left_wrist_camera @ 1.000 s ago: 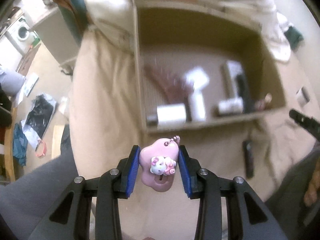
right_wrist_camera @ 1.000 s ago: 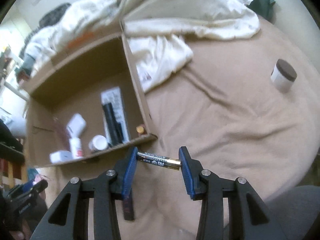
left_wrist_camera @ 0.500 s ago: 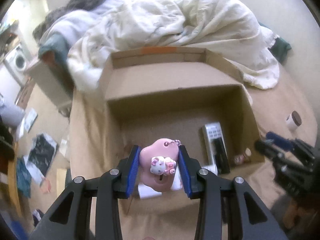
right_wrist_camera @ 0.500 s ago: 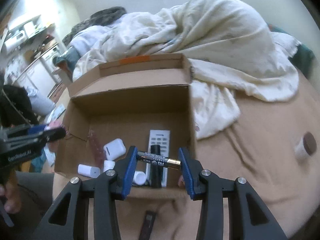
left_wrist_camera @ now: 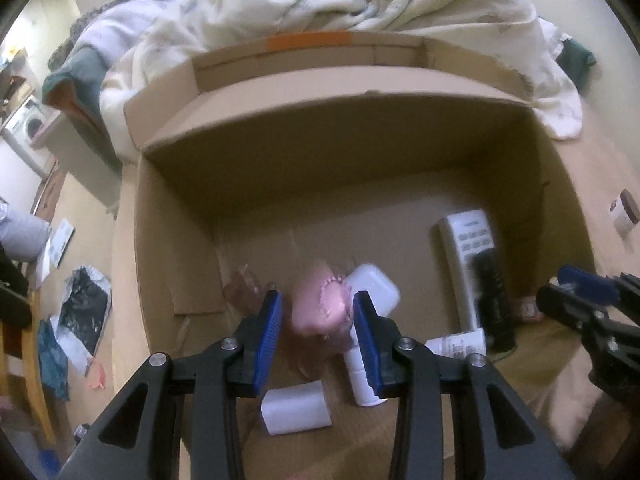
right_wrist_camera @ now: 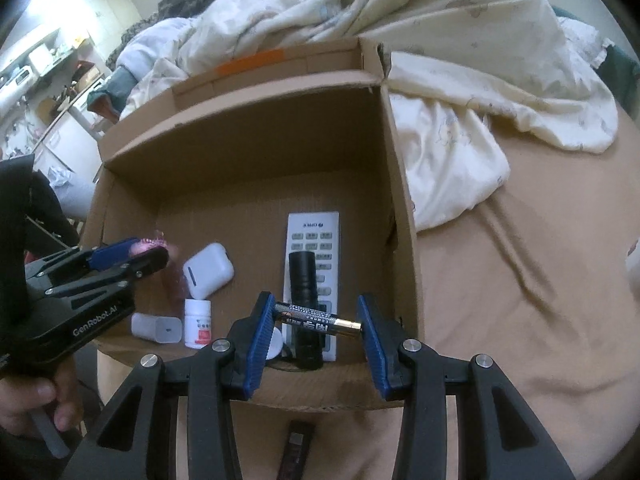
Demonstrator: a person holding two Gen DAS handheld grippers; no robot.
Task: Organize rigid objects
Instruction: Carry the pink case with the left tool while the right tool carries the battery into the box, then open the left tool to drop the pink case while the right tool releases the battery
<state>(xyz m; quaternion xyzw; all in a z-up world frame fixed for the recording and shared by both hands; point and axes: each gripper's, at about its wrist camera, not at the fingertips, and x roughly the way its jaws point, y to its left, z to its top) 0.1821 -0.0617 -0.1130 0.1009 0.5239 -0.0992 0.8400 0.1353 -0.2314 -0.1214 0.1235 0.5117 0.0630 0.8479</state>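
Gripping done by both tongs over the cardboard box [right_wrist_camera: 400, 200].
A battery [right_wrist_camera: 318, 317] is clamped endwise in the right tongs [right_wrist_camera: 316, 330]; a blurred pink charm [left_wrist_camera: 320, 306] sits between the left tongs [left_wrist_camera: 316, 330], contact unclear. Beyond, a white remote [right_wrist_camera: 314, 236] lies on the box floor.

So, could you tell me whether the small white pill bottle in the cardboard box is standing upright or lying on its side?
Upright. In the right wrist view the pill bottle stands on its base on the cardboard box floor, cap up.
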